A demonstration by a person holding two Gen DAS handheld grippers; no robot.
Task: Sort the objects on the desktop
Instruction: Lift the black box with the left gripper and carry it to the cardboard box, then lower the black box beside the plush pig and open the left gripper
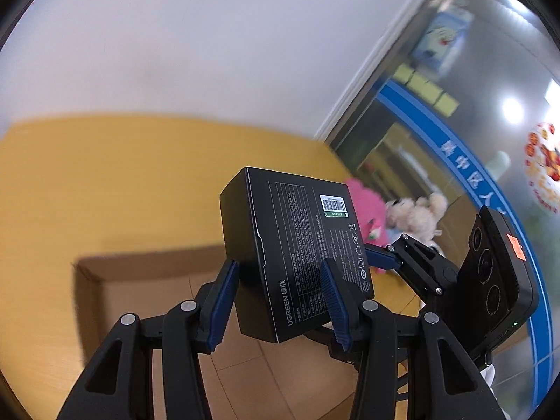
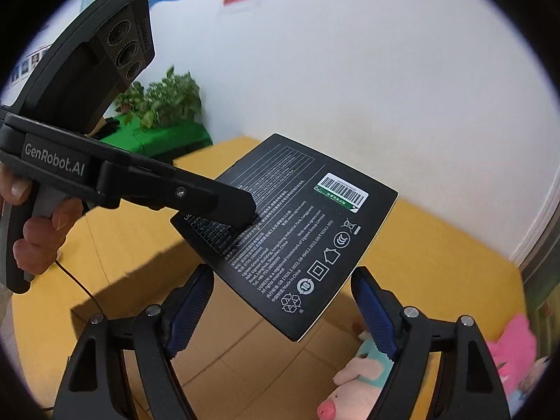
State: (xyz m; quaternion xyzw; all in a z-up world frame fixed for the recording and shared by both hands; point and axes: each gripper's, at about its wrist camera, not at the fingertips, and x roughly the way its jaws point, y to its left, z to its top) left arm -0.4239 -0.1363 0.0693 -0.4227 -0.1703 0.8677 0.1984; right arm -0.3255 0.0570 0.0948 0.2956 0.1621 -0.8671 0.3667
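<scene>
My left gripper (image 1: 280,273) is shut on a black UGREEN box (image 1: 297,245) and holds it in the air above an open cardboard box (image 1: 147,301) on the yellow table (image 1: 105,182). In the right wrist view the same black box (image 2: 297,231) hangs ahead, with the left gripper's finger (image 2: 224,199) pressed on its printed face. My right gripper (image 2: 283,301) is open just below the box's near edge, apart from it. The right gripper's body (image 1: 490,280) shows at the right of the left wrist view.
A pink plush toy (image 1: 367,213) and a cream plush toy (image 1: 416,213) lie at the table's far right. A pink pig plush (image 2: 353,385) lies under my right gripper. Potted plants (image 2: 168,101) stand on a green surface behind. A white wall lies ahead.
</scene>
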